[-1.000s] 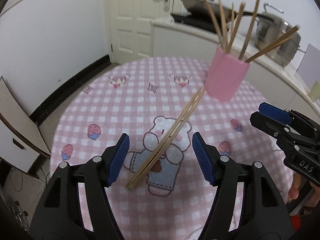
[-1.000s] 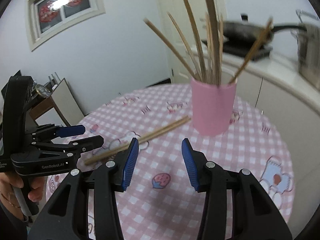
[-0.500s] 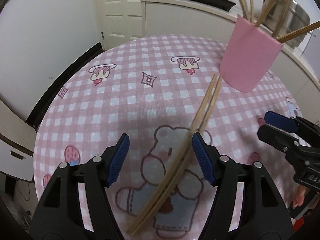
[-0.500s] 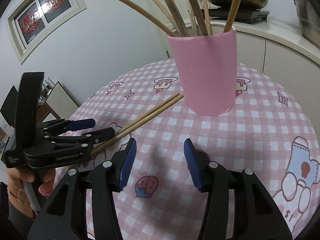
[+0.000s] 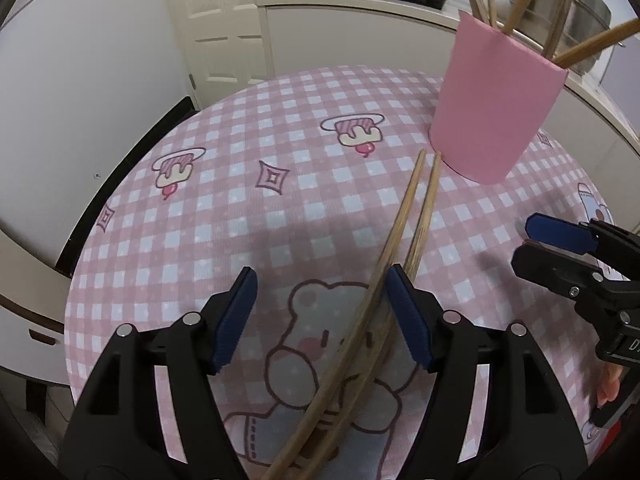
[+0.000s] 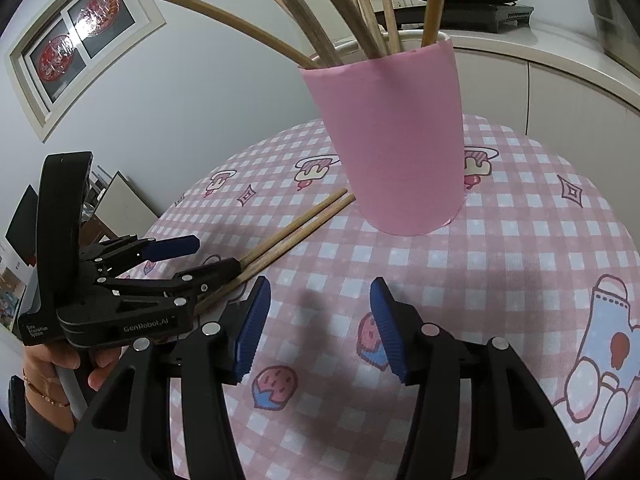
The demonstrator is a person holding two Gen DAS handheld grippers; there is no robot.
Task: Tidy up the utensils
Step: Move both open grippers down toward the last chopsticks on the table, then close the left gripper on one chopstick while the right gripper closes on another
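Left hand-held gripper (image 5: 320, 316): gaping wide over two chopsticks (image 5: 404, 224) lying on the tabletop (image 5: 248, 200), not pressing them.
Right hand-held gripper (image 6: 320, 320): standing open, empty.
Cup (image 6: 396, 140): sitting far right, holding more chopsticks.
Right view only: hand (image 6: 52, 368), window (image 6: 72, 40).
Left view only: door (image 5: 224, 24).

two chopsticks (image 5: 404, 240) flat on tablecloth (image 5: 248, 216), tips just beside cup (image 5: 496, 108)
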